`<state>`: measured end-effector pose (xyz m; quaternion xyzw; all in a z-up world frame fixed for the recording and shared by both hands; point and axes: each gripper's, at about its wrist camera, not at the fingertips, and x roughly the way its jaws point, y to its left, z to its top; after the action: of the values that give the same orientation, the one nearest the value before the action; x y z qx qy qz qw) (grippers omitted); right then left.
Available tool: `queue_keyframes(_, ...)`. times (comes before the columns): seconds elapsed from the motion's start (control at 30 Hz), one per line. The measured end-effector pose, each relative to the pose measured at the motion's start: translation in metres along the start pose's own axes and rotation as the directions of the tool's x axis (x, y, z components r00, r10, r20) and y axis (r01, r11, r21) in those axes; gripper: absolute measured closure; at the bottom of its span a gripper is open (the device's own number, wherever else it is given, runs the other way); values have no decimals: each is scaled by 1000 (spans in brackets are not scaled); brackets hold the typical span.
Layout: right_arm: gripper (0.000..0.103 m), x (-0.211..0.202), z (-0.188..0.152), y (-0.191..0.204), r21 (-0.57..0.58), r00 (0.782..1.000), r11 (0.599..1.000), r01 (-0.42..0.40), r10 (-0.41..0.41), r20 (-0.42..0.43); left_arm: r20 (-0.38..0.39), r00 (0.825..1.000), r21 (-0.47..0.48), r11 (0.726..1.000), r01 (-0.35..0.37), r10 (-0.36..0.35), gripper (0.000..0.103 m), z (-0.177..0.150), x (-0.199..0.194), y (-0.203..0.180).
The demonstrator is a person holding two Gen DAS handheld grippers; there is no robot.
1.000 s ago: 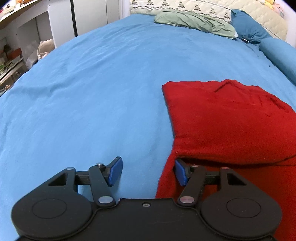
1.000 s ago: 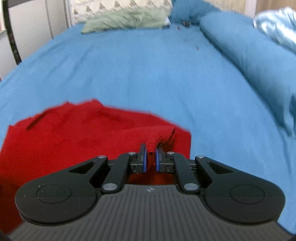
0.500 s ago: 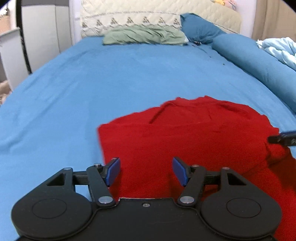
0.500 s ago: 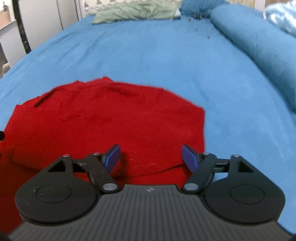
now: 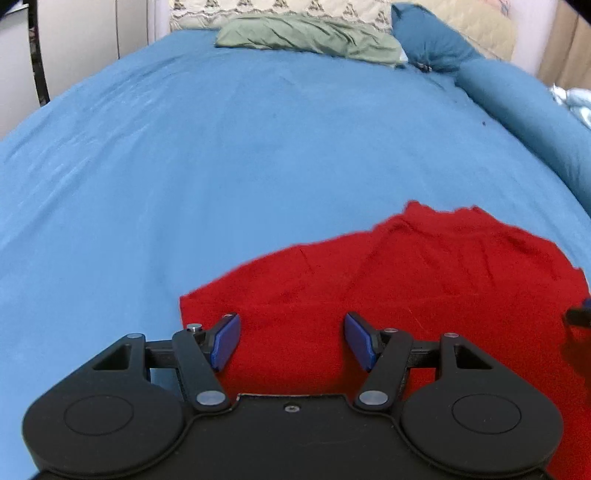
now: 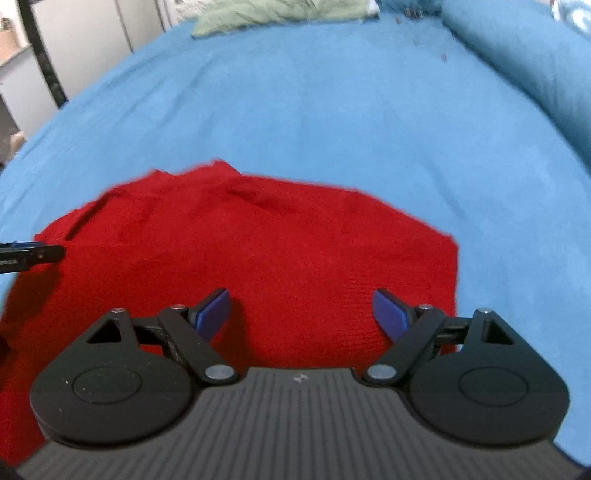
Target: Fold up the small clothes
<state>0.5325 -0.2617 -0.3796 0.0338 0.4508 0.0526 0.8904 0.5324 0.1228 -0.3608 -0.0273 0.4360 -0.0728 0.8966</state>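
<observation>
Left gripper [image 5: 291, 338] jaws parted, empty, over near-left edge of red garment [image 5: 424, 280]. Right gripper [image 6: 301, 314] jaws opening wide, nothing between them, above garment's right part. Garment flat on blue bedsheet [image 5: 221, 155]; green pillow [image 5: 306, 35] far.

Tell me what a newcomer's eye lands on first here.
The bright red garment stands out, lying flat on the blue bedsheet just ahead of both grippers. The right gripper hangs over it with jaws opening and nothing between them. A crumpled green cloth lies at the bed's far end.
</observation>
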Motion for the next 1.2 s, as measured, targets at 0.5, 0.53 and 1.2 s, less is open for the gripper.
queue_keyframes(0.5,0,-66,-1,-24,44,989,999,-5,-2,150,117,991,24,998,-61,58,30,6,-82,-17)
queue_keyframes(0.53,0,-79,-2,-24,38,986,999,-11,5,168,138,988,30,997,-73,68,29,5,-96,-19)
queue_keyframes(1.2,0,-310,-198,-56,-40,976,989,-140,145,161,101,992,-88,994,-68,76,29,-215,-304,-52)
